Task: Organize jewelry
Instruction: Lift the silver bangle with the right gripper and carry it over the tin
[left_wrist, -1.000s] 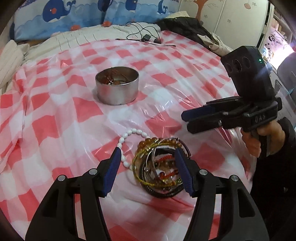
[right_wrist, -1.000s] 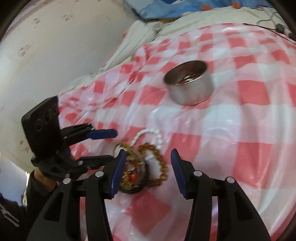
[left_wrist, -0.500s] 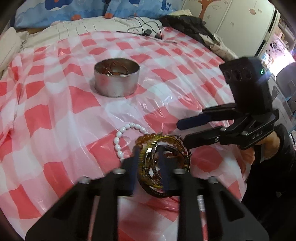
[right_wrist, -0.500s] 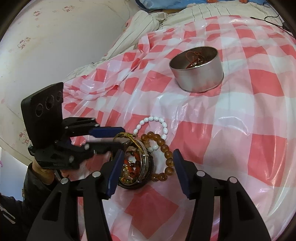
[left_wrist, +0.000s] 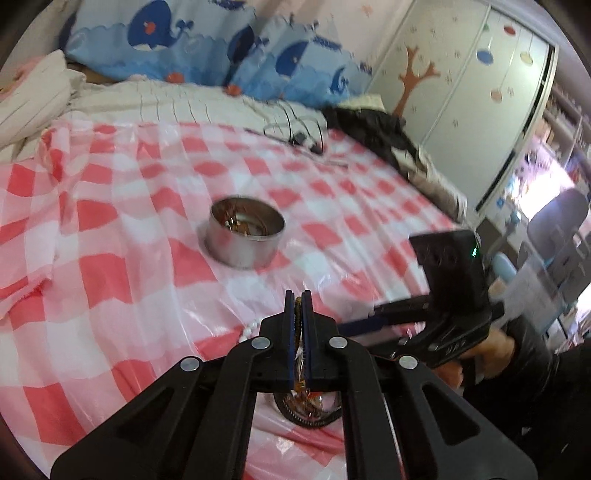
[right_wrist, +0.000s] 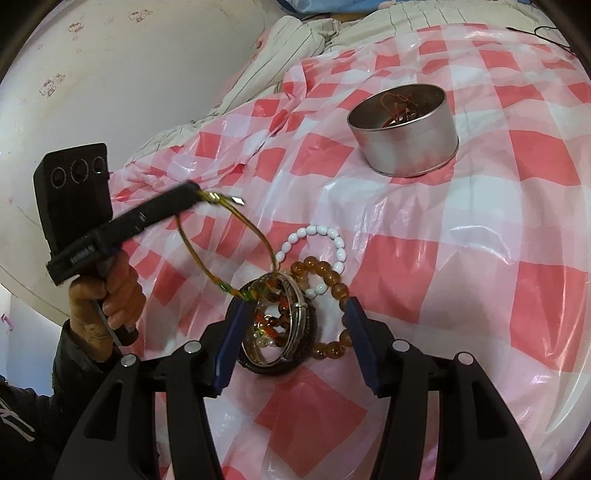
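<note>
Fingers of the left gripper (right_wrist: 197, 197) are pinched tight on a thin gold wire bangle (right_wrist: 229, 251), lifting its top edge while its lower end still catches in the pile of bracelets (right_wrist: 280, 325) below it. Right gripper (right_wrist: 295, 343) hangs with its blue pads spread wide, straddling that pile on the red-and-white checked plastic sheet (right_wrist: 480, 277). Beyond both tips stands the round silver metal tin (right_wrist: 406, 140), with reddish cord inside.

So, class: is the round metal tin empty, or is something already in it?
Not empty. The metal tin stands upright and lidless, and reddish cord-like jewelry lies inside; exactly which pieces cannot be told.
</note>
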